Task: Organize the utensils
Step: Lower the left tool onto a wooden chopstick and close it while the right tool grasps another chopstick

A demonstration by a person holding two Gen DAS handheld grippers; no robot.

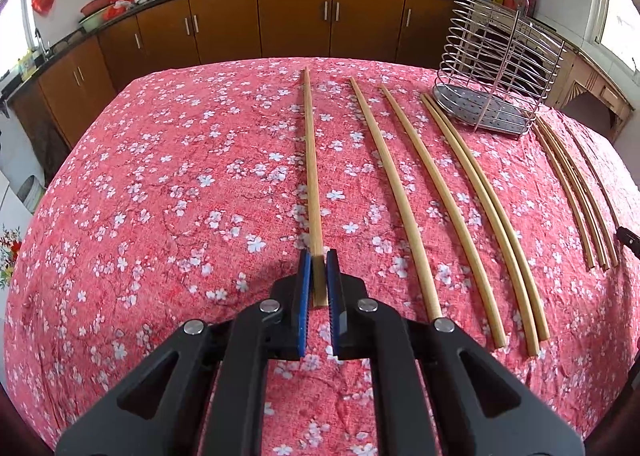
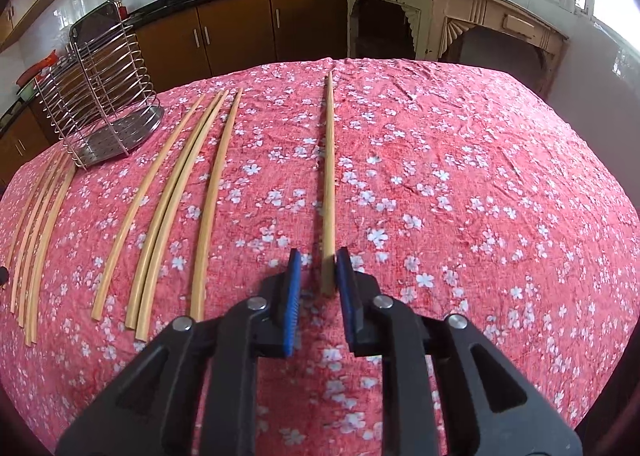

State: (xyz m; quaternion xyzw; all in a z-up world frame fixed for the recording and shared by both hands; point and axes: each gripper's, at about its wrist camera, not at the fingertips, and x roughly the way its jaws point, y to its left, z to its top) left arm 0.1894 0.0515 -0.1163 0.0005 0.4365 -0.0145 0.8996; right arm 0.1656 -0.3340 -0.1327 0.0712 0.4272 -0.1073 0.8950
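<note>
Pink flowered tablecloth (image 1: 160, 195) carries chopsticks beside a wire rack (image 1: 500, 67); left gripper (image 1: 319, 256) clamps one chopstick (image 1: 311, 159), right gripper (image 2: 319, 254) brackets another chopstick (image 2: 329, 175), not yet clenched.

pale tan chopsticks (image 1: 312, 159) on a pink white-blossom cloth (image 1: 160, 195); blue-padded black fingers (image 1: 306, 284).
</note>
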